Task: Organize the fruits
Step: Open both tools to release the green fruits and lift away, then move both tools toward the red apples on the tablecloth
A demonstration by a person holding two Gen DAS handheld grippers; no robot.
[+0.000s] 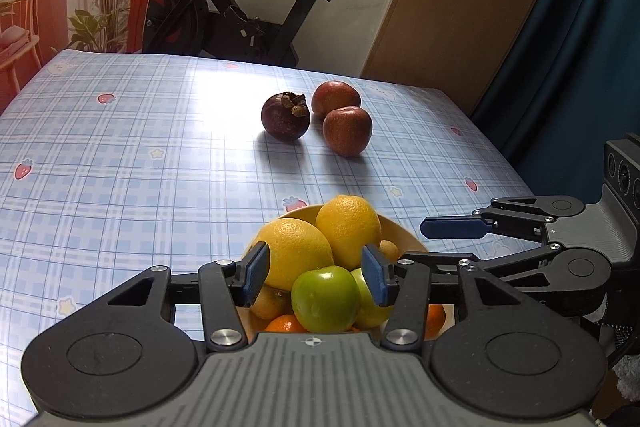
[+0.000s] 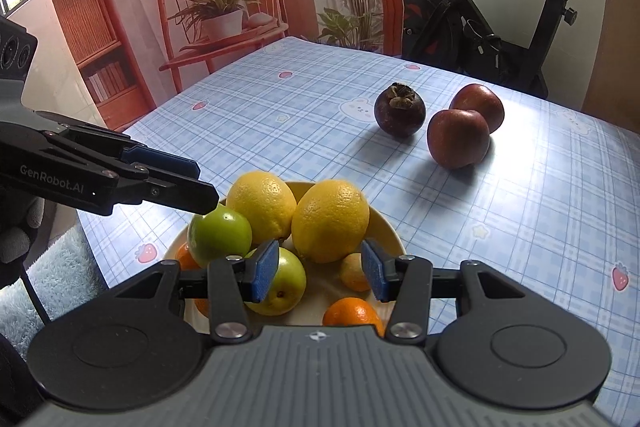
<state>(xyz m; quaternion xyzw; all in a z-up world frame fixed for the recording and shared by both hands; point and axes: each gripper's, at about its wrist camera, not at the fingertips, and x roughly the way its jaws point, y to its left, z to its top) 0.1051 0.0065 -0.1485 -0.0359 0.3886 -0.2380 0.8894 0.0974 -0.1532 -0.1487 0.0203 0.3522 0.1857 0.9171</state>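
With both tongs, left [image 1: 316,277] and right [image 2: 320,275], released over the full bowl [image 2: 386,227], next comes fetching the mangosteen [image 1: 285,117] across the table [image 1: 120,167].

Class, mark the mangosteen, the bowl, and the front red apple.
mangosteen [image 1: 285,119], left wrist view, on its dark purple side.
bowl [image 2: 385,227], right wrist view, on its right rim.
front red apple [image 2: 458,139], right wrist view, on its facing skin.

Yellow lemons [image 2: 330,221], green apples [image 2: 220,235], blue plaid tablecloth [image 2: 280,115] with strawberries.
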